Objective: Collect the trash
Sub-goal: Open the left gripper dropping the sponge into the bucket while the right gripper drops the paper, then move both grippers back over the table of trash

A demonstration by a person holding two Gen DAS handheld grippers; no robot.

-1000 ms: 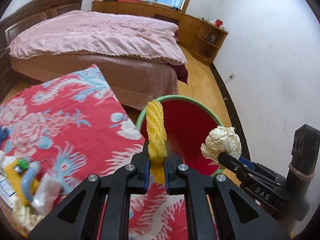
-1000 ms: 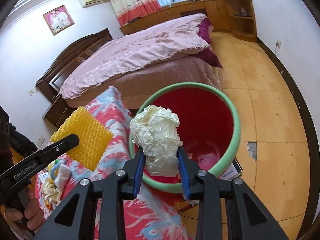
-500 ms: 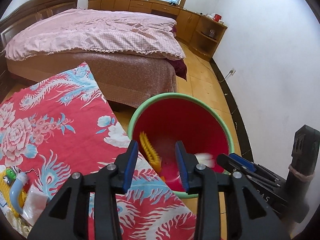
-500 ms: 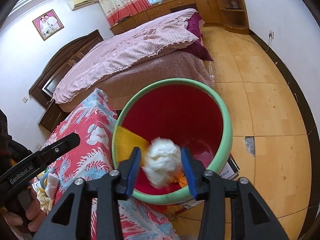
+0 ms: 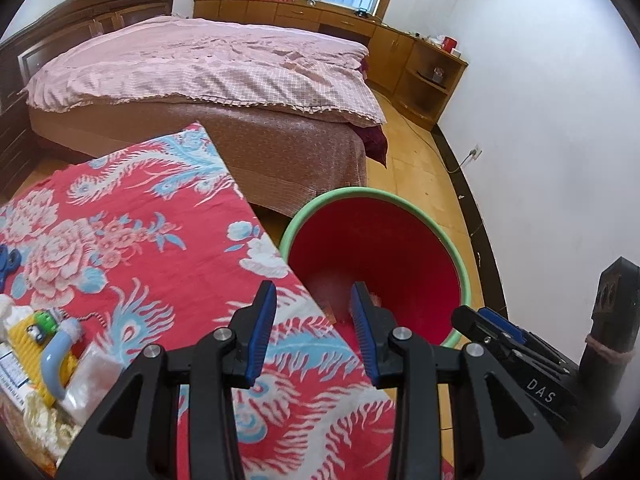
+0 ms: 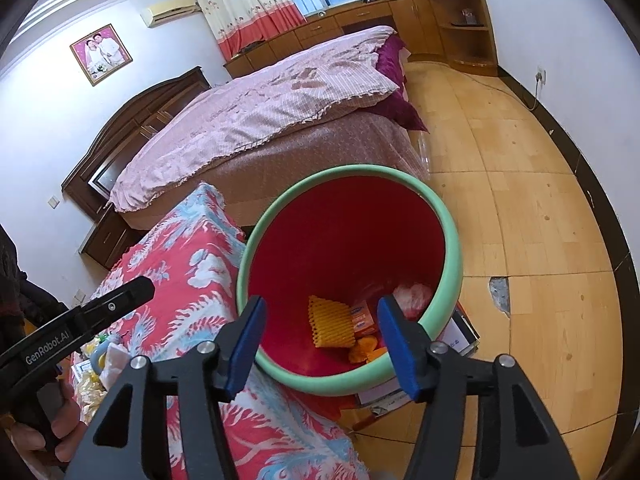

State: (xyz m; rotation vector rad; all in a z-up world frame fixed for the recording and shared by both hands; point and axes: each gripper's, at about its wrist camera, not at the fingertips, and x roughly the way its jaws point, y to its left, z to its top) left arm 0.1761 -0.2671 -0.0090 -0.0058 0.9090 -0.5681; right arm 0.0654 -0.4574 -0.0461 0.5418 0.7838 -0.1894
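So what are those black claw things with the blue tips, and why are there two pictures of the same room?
They are not robot arms. A person holds one grabbing tool in each hand, and each tool has a small camera looking out along its two fingers. So one picture comes from the left tool, the other from the right tool. Each camera also catches the other tool at the edge of its picture.

Both tools are open and hold nothing. They point toward a red bin with a green rim that stands on the floor beside a table with a red flowery cloth. Inside the bin you can see a yellow ridged piece and some orange and whitish scraps. More bits of rubbish lie on the cloth, waiting to be picked up. Behind it all is a bed.
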